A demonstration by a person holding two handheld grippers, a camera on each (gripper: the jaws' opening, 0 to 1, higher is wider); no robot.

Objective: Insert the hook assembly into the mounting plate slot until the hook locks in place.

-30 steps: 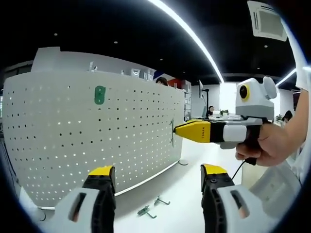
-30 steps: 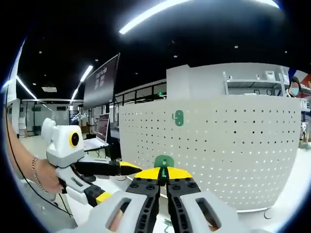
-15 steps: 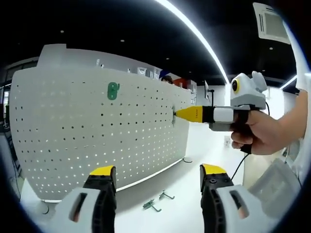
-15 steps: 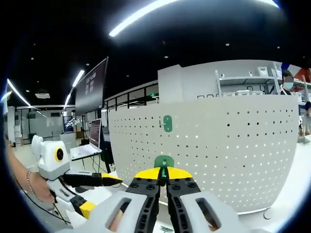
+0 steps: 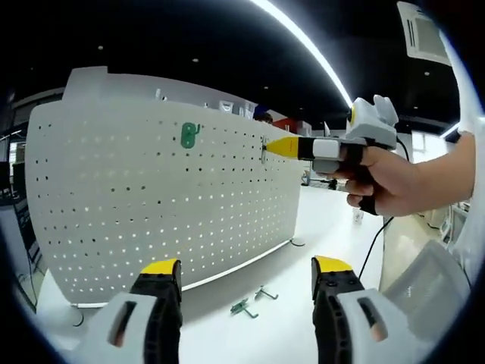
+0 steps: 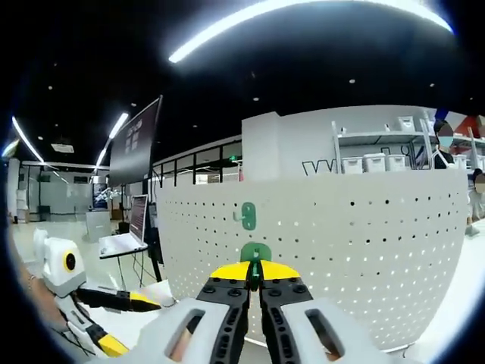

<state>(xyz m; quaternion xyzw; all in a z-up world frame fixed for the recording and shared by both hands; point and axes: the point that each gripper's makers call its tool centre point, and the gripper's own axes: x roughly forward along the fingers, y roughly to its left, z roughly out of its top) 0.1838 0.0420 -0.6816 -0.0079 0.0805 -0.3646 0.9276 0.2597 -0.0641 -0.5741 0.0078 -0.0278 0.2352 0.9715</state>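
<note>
Step in hand: insertion approach. Right claw [image 6: 255, 282] is pinching a green hook [image 6: 255, 253] at its tips, carrying it up to the white pegboard [image 5: 151, 205]. One green hook [image 5: 189, 135] is hanging there already. Left claw [image 5: 246, 274] is idling wide w/ nothing in it. Next: tip needs lining up w/ a hole, then pushing in. Spare hooks [image 5: 253, 300] are lying on desk [image 5: 288, 334]. No containers.

Looks like a big open-plan office or tech lab. Long LED light strips [image 5: 303, 45] run across a dark ceiling, with an AC vent [image 5: 424, 34] beside them. Behind the white pegboard [image 6: 318, 258] there's shelving with storage bins [image 6: 379, 161], and left of the pegboard a hanging screen [image 6: 138, 140] above a desk with a laptop [image 6: 130, 231].
</note>
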